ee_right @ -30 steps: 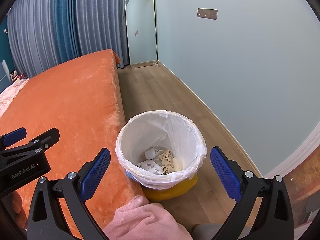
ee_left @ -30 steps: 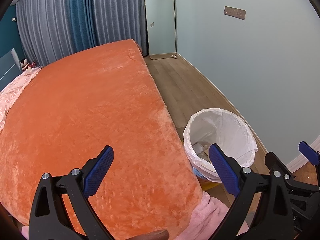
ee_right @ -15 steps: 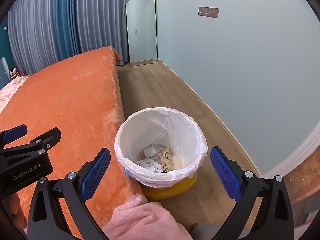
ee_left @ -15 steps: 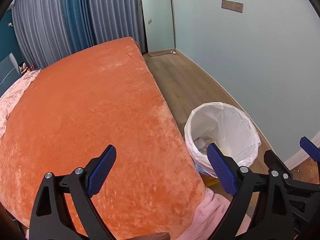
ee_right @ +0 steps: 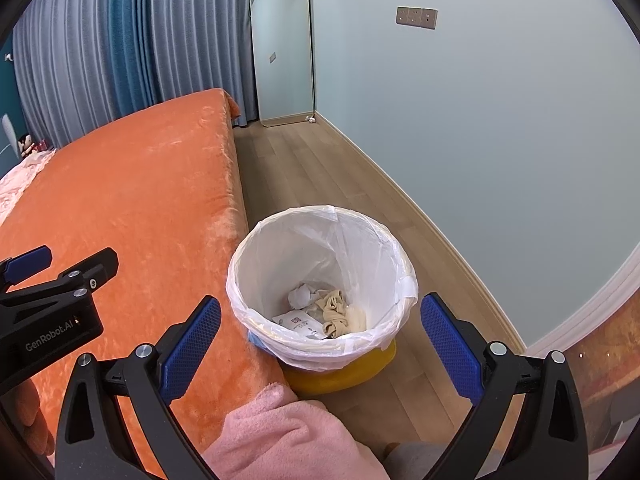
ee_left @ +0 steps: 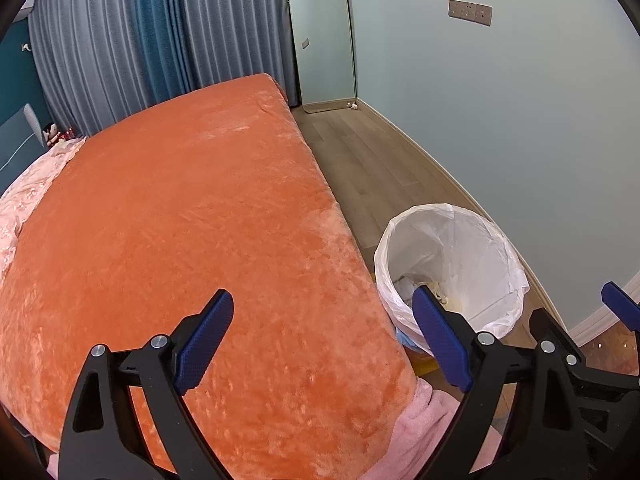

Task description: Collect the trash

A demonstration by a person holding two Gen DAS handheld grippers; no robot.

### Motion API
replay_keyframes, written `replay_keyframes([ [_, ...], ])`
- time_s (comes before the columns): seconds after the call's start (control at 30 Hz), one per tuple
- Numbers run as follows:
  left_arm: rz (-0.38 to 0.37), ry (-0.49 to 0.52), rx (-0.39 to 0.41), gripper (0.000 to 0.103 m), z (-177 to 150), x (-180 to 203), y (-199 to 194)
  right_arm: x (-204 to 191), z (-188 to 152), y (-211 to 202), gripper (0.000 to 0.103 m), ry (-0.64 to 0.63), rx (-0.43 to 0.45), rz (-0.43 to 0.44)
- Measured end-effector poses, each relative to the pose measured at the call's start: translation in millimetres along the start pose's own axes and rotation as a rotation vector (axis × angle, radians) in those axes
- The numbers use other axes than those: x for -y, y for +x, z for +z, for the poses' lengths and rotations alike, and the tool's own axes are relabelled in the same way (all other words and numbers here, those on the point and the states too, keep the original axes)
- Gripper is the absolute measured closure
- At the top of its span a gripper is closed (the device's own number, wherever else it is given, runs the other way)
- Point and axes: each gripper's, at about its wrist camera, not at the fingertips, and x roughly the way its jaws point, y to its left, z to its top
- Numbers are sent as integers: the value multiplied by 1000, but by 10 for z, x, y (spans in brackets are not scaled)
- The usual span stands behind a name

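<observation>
A yellow bin lined with a white bag stands on the floor beside the bed; it also shows in the left wrist view. Inside lie crumpled white paper, a beige cloth and a printed packet. My right gripper is open and empty, held above the bin's near rim. My left gripper is open and empty above the orange bedspread, left of the bin. The left gripper also shows in the right wrist view.
The wood floor runs between the bed and the pale wall. A mirror leans at the far end by the curtains. A pink fleece sleeve lies low in the view. Pink bedding lies at the bed's far left.
Both grippers have drifted slightly; the bin sits a little lower and nearer in the right wrist view. Both stay open and empty.
</observation>
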Motion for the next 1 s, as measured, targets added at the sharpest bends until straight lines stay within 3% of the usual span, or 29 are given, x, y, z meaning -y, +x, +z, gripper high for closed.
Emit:
replay_keyframes([
  [1.0,6,30,-1,16,-54,67,28,56,-58,37,7,12,-9,-2],
])
